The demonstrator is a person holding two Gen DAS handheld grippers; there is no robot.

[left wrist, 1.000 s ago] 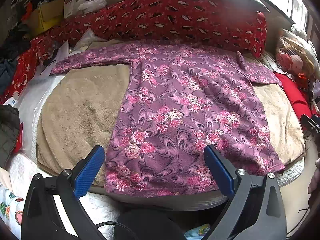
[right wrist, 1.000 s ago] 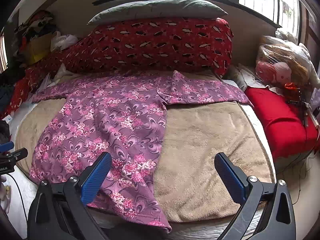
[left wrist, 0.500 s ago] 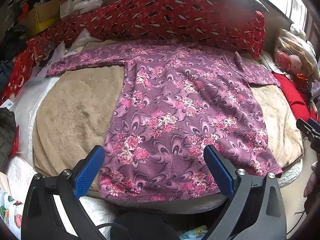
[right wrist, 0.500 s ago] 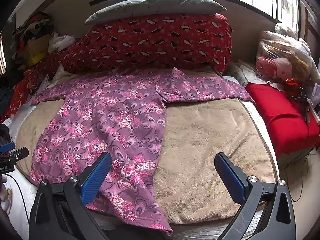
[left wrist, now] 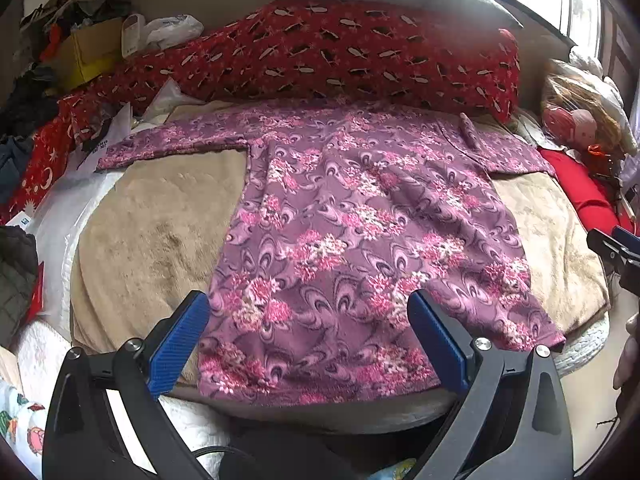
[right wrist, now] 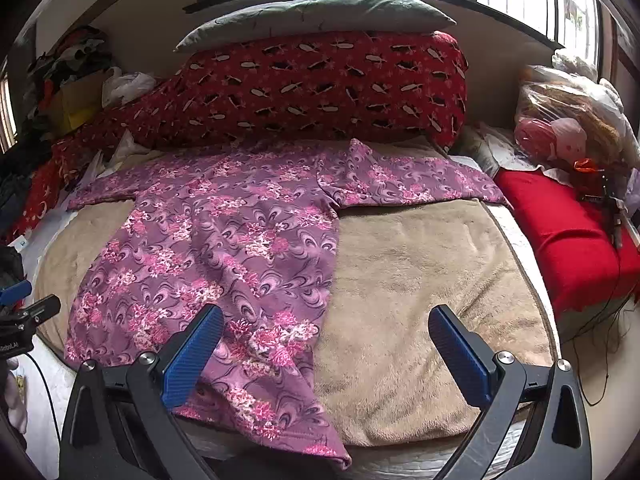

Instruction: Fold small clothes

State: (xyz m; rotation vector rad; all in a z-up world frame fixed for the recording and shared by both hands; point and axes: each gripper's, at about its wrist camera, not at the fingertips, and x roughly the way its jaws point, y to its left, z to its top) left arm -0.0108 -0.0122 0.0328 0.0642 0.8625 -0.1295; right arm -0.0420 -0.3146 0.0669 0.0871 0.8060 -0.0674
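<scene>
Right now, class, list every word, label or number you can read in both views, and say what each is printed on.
"RoboLAI": white letters on the left gripper body, cut off at the picture edge, so the reading is uncertain.
White plastic bag: dark print, too blurred to read.
White packet: label too small to read.

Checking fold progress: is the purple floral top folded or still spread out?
Spread out. The purple floral top lies flat on the beige blanket, both sleeves extended sideways.
</scene>
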